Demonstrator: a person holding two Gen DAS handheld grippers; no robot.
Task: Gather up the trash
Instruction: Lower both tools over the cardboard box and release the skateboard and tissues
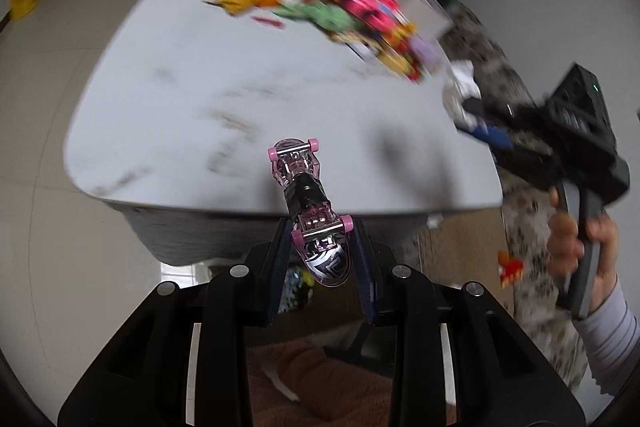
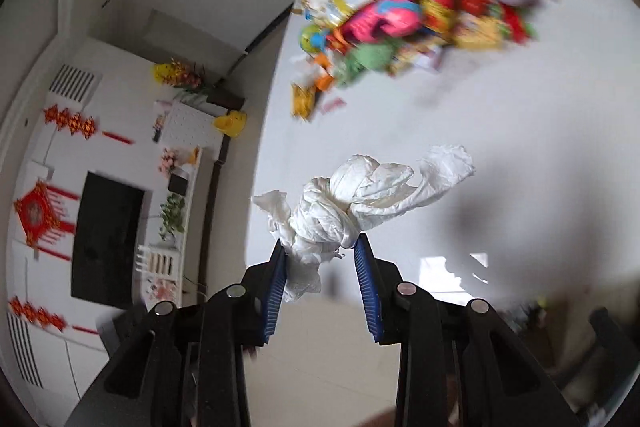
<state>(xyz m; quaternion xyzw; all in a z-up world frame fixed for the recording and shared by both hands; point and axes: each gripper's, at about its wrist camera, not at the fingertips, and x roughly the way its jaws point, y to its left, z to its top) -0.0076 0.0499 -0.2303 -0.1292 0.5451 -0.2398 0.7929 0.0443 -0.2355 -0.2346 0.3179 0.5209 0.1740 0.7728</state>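
My left gripper (image 1: 320, 227) is shut on a pink see-through toy skateboard (image 1: 308, 203) wrapped with black tape, held upside down with its wheels up, over the near edge of the white table (image 1: 168, 99). My right gripper (image 2: 320, 247) is shut on a crumpled white tissue (image 2: 352, 199) and holds it above the table (image 2: 520, 131). The right gripper also shows in the left wrist view (image 1: 476, 123), at the table's right edge with the tissue (image 1: 460, 87) in it.
A blurred heap of colourful toys and packets (image 1: 328, 3) lies at the table's far side, and also shows in the right wrist view (image 2: 420, 15). A patterned rug (image 1: 532, 227) is on the floor at right. A TV wall with red decorations (image 2: 80, 207) stands beyond the table.
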